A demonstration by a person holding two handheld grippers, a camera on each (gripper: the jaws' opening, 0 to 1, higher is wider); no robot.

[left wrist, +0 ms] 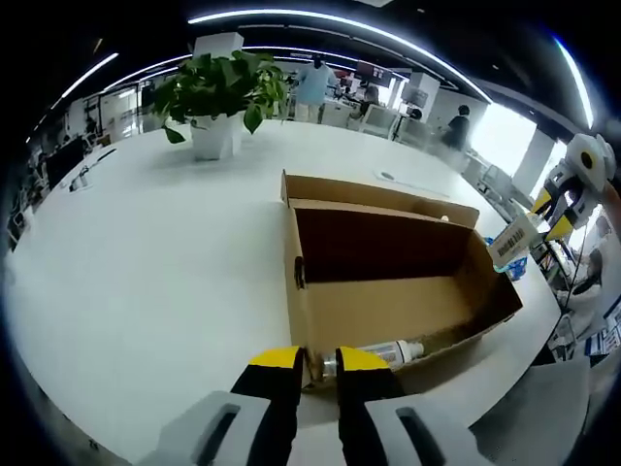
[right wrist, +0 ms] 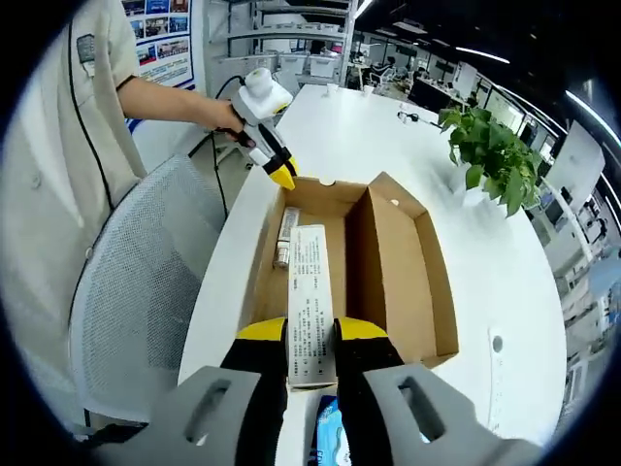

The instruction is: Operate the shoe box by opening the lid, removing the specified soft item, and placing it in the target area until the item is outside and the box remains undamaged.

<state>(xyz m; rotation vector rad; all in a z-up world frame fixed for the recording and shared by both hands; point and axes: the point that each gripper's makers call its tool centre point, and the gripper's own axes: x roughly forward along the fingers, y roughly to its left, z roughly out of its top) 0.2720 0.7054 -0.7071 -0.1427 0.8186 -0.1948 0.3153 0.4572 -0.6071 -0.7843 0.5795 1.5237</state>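
Note:
An open brown shoe box (left wrist: 388, 311) lies on the white table (left wrist: 146, 272), its lid folded back on the far side. My left gripper (left wrist: 318, 357) is shut on the box's near wall at a corner; in the right gripper view the left gripper (right wrist: 282, 175) is held by a person's hand at the box (right wrist: 398, 262) rim. My right gripper (right wrist: 310, 328) is shut on a long white printed pack (right wrist: 310, 291), held over the box's near end. The right gripper (left wrist: 548, 218) and the pack (left wrist: 512, 239) hang at the box's right end. A white tube (left wrist: 386, 351) lies inside the box.
A potted plant (left wrist: 221, 97) stands at the table's far side. A grey mesh chair (right wrist: 146, 291) sits by the table edge beside the person. A blue packet (right wrist: 330, 437) lies under my right gripper. People and desks fill the background.

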